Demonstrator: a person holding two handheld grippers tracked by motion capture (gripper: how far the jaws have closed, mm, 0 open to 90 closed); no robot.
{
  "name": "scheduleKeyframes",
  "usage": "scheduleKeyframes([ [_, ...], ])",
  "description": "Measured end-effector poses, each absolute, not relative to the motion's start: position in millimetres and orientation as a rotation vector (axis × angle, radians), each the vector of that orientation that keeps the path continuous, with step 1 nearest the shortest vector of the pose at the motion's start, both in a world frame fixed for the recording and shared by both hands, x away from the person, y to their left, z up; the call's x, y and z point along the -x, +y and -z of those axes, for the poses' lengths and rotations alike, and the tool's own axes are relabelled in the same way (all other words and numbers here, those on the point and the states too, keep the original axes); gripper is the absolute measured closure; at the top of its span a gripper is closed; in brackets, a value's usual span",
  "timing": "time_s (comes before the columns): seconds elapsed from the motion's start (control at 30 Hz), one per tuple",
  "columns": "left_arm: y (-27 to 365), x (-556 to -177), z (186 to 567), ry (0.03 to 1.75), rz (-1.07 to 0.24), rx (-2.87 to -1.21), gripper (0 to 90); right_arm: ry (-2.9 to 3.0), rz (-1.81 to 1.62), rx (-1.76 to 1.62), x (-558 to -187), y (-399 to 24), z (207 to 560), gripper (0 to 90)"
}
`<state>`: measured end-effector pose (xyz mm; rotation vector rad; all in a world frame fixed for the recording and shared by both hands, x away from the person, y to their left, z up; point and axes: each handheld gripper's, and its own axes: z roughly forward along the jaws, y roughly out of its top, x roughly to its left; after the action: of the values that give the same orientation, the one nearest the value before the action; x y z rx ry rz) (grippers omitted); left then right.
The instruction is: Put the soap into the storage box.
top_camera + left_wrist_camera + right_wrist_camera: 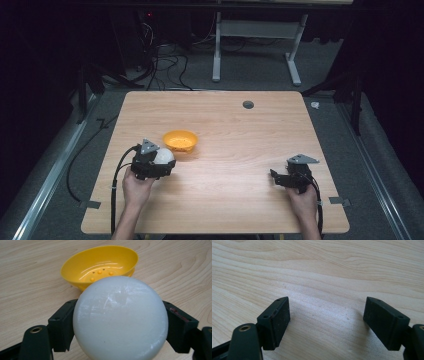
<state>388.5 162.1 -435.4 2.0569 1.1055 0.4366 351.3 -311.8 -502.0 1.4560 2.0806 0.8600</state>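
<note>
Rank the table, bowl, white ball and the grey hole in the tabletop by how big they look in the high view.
1. Table
2. Bowl
3. Ball, held in the left claw and partly hidden, so its gap to the bowl is unsure
4. Hole

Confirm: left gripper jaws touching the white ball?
Touching. In the left gripper view, both black jaws of the left gripper press against opposite sides of the white ball, no gap visible on either side.
</note>
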Motion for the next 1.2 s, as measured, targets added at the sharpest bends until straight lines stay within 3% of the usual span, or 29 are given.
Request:
scheduleKeyframes([
  [1.2,136,-431,411,1.055,-0.44,-2.085,23.2,2.08,-0.863,-1.458,-351,-312,502,22.2],
])
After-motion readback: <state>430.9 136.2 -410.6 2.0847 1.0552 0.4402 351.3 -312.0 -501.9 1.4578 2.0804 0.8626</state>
